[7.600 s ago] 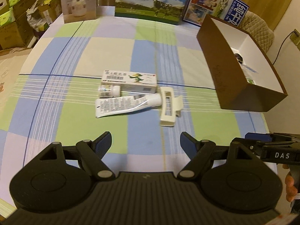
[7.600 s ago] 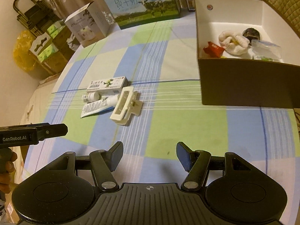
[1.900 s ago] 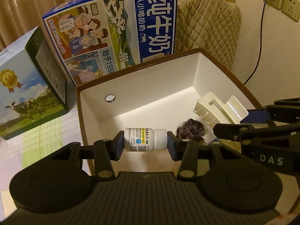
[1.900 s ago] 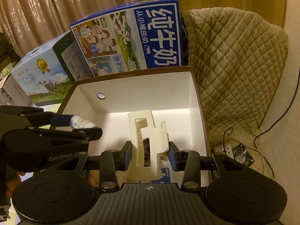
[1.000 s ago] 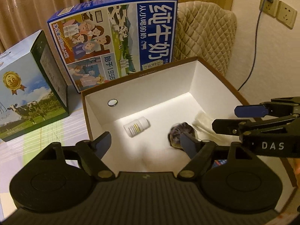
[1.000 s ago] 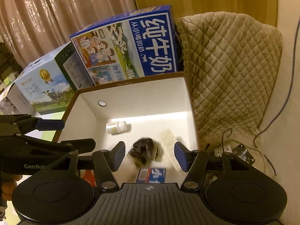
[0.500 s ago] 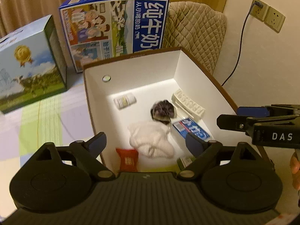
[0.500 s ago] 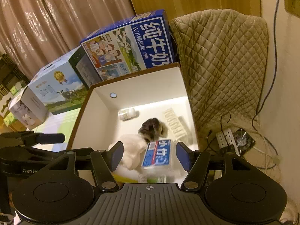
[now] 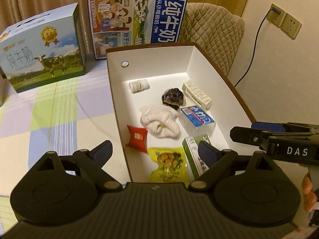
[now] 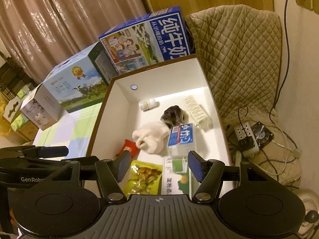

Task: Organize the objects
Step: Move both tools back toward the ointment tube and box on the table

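Both claws hang above the near end of the box (image 9: 111, 91), and neither holds anything. The left claw (image 9: 154, 152) stands wide, its jaws having just spread further, with one finger over the counter (image 9: 59, 103) and the other over the box's near corner. The right claw (image 10: 158, 166) is about half spread and has crept wider too, bare above the yellow snack packet (image 10: 144, 174) and the green-and-white carton (image 10: 175, 176).

Out from there, the box holds the things already sorted: the small pill bottle (image 9: 139, 86) lies on its side near the far wall, the cream hair clip (image 9: 197, 94) along the right wall, a dark scrunchie (image 9: 173, 97) between them, then a white knitted bundle (image 9: 159, 122), a blue-labelled pack (image 9: 197, 119) and a red sachet (image 9: 137, 138) against the left wall.

The risk, as I see it, is the left claw's inner finger catching the box's left wall as the hand swings off toward the counter, dragging or tipping the box. The two claws are also near each other and could knock.
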`<state>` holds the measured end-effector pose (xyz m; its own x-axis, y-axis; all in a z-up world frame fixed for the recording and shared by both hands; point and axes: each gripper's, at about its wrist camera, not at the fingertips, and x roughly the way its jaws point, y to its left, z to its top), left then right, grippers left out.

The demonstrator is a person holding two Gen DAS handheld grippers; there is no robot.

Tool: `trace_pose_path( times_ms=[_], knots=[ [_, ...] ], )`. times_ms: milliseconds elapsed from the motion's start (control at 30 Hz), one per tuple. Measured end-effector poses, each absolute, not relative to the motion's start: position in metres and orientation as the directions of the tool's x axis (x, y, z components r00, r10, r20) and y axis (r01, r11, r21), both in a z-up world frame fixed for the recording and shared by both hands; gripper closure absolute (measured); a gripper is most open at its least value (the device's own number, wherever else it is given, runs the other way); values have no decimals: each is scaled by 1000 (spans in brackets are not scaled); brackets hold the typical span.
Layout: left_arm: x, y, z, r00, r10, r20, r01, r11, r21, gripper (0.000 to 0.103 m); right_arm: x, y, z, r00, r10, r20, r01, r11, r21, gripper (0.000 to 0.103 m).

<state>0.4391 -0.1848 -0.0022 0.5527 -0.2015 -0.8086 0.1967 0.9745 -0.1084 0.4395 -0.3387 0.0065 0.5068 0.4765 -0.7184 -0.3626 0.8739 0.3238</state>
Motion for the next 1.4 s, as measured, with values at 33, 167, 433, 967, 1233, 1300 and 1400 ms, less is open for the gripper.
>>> trace_pose_path(
  times_ms=[33, 167, 433, 967, 1233, 1300, 1400],
  knots=[
    [435, -183, -1, 552, -201, -809, 193, 975, -111, 12, 436, -339, 7, 506, 477, -718, -361, 874, 326, 42],
    [419, -178, 1, 553, -197, -809, 179, 977, -115, 12, 423, -340, 10, 508, 476, -718, -355, 875, 329, 42],
    [391, -170, 8, 565, -201, -800, 174, 977, -123, 12, 398, -338, 14, 504, 476, -721, -358, 874, 327, 42],
    [336, -135, 8, 576, -180, -798, 142, 983, -119, 12, 343, -314, 13, 468, 496, -731, -387, 859, 335, 42],
    [310, -109, 6, 572, -166, -804, 117, 986, -120, 12, 320, -290, 6, 434, 507, -744, -412, 847, 337, 42],
    [304, -101, 4, 568, -162, -807, 109, 987, -120, 12, 314, -283, 3, 422, 508, -751, -419, 844, 336, 42],
    [296, -88, 2, 562, -151, -814, 92, 989, -119, 12, 306, -274, -2, 402, 511, -760, -429, 838, 337, 42]
  ],
)
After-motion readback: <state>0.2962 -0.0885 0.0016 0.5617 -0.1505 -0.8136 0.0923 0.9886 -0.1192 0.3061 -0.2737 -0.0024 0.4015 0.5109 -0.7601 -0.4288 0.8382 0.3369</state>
